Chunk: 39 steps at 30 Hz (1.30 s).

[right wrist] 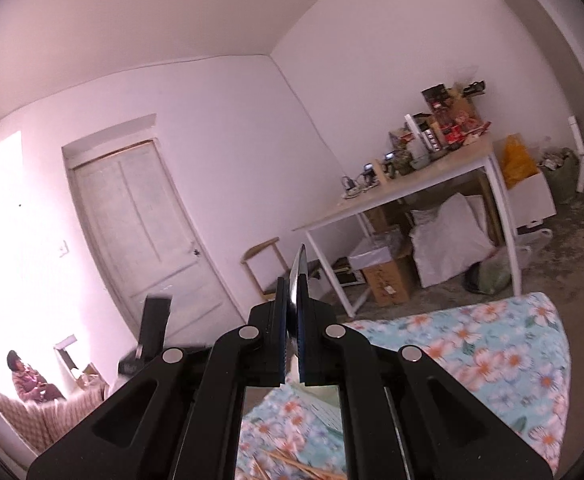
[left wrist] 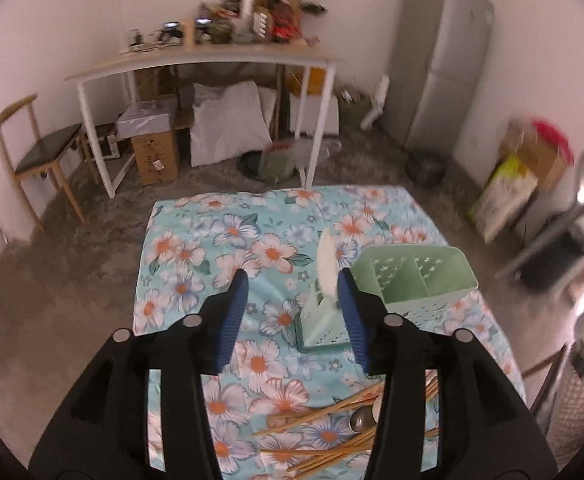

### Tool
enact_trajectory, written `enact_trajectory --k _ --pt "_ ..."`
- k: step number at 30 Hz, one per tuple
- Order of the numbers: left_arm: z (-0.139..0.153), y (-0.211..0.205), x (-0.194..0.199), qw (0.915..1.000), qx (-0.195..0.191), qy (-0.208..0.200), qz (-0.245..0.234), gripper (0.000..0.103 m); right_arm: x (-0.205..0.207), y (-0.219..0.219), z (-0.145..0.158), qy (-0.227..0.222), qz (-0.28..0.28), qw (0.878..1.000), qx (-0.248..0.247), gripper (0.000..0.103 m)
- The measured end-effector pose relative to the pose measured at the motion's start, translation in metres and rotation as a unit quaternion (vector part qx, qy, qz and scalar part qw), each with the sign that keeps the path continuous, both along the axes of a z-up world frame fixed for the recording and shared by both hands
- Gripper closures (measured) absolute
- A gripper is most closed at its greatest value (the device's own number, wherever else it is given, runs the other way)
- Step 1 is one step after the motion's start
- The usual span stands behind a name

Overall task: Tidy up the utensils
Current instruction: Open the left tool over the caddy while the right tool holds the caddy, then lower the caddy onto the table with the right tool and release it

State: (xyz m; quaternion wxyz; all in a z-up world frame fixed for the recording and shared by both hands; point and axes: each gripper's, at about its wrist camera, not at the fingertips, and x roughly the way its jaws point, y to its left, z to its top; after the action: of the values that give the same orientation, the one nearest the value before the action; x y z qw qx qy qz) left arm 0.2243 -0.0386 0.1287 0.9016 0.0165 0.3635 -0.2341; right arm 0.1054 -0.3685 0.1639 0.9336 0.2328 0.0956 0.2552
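**Metal utensil clamped in the right gripper above the flowered table**

In the left wrist view, the left gripper point(left wrist: 292, 292) is seen with its blue-padded jaws spread wide and nothing held between them, above a table covered by a floral cloth point(left wrist: 196, 256). To the right of the gap between the fingers, a tissue box point(left wrist: 322, 326) stands on the cloth, with a white tissue point(left wrist: 328, 268) rising from it. Just right of that, a pale green utensil holder point(left wrist: 420, 276) with divided compartments is set on the cloth; whether the box touches it cannot be told. At the near right edge, wooden chopsticks point(left wrist: 332, 412) lie scattered, and the bowl of a metal spoon point(left wrist: 362, 418) is seen among them, partly hidden by the right finger.

In the right wrist view, the right gripper point(right wrist: 292, 300) is seen with its jaws drawn narrow on a thin metal utensil point(right wrist: 299, 270), whose tip projects upward beyond the pads; what kind of utensil it is cannot be told. The gripper is raised and pointed toward the far wall, with the cloth-covered table low and to the right.
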Motion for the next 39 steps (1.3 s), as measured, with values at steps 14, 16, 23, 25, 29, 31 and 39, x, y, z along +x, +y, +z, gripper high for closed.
enact_trajectory --k 14,16,23,25,29,31,39 --pt "-0.099 0.069 -0.060 0.9878 -0.105 0.071 0.090 0.046 0.078 0.028 -0.069 0.073 -0.008 0.995 -0.070 0.098" --pt "-0.104 0.067 -0.066 0.9877 -0.110 0.072 0.086 0.044 0.086 0.030 -0.084 0.102 -0.007 0.991 -0.085 0.098" --pt "-0.112 0.062 -0.076 0.9855 -0.131 0.072 0.080 0.040 0.074 0.023 -0.074 0.098 -0.026 0.991 -0.090 0.083" --pt "-0.112 0.061 -0.076 0.9853 -0.133 0.071 0.081 0.040 0.065 0.020 -0.067 0.090 -0.033 0.991 -0.088 0.080" --pt "-0.113 0.059 -0.080 0.9855 -0.134 0.068 0.079 0.037 0.041 0.014 -0.055 0.082 -0.051 0.992 -0.087 0.060" --pt "-0.113 0.058 -0.082 0.9859 -0.133 0.068 0.076 0.036 0.027 0.016 -0.054 0.088 -0.062 0.990 -0.094 0.049" --pt "-0.119 0.037 -0.092 0.9913 -0.114 0.053 0.041 0.026 -0.018 0.046 -0.099 0.169 -0.140 0.957 -0.189 0.008"
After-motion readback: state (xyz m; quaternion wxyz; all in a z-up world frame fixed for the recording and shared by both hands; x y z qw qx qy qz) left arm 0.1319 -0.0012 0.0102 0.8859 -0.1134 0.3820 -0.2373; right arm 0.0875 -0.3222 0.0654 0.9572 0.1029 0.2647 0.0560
